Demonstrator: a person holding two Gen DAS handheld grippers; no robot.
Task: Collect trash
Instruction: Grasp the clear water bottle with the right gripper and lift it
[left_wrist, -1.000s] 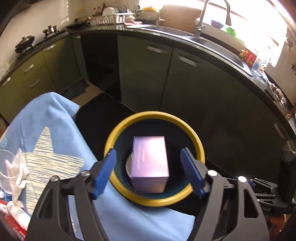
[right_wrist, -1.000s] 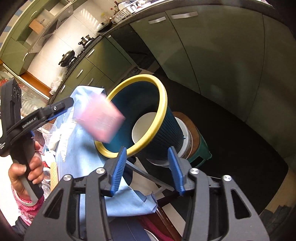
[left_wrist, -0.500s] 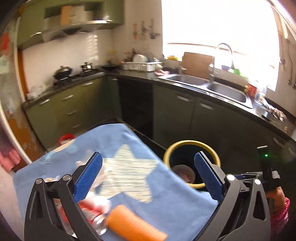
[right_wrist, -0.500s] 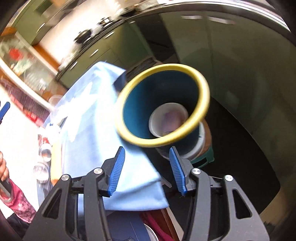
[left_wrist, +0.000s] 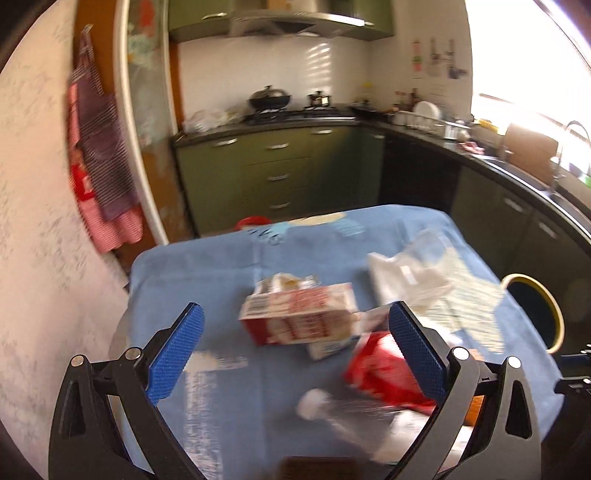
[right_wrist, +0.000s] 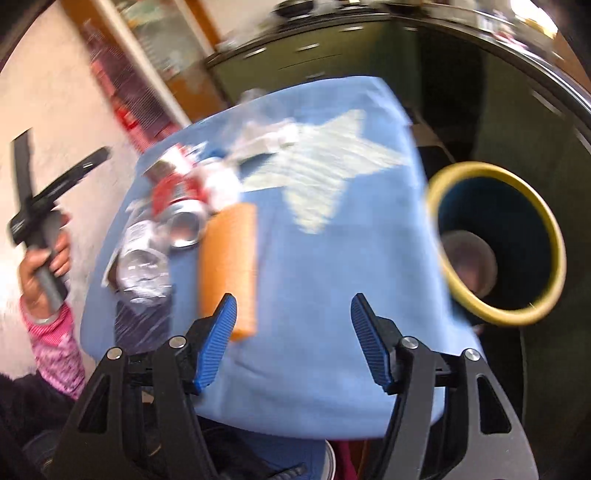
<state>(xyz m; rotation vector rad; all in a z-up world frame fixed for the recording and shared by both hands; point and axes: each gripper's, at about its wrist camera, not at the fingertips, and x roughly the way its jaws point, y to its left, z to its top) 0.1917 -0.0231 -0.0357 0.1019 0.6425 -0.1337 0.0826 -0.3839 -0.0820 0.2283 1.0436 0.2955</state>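
The worktop (left_wrist: 221, 273) under its blue cloth carries the remaining trash, while the yellow-rimmed bin (right_wrist: 498, 243) stands just past its edge. Left tongs (left_wrist: 291, 350) gape wide and empty over the red-and-white carton (left_wrist: 295, 314) — best squared across its narrow sides before closing. Right tongs (right_wrist: 291, 339), jaws just opening, hold nothing; the orange roll (right_wrist: 231, 266) lies near. Crushed cans (right_wrist: 177, 221) and a clear bag (left_wrist: 410, 277) crowd the carton — blurred.

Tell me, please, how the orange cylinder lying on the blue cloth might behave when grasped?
The orange cylinder lies on its side, so a nudge would probably roll it. Its ribbed-looking surface should resist slipping. It seems light, perhaps crushable, though blur hides its material.
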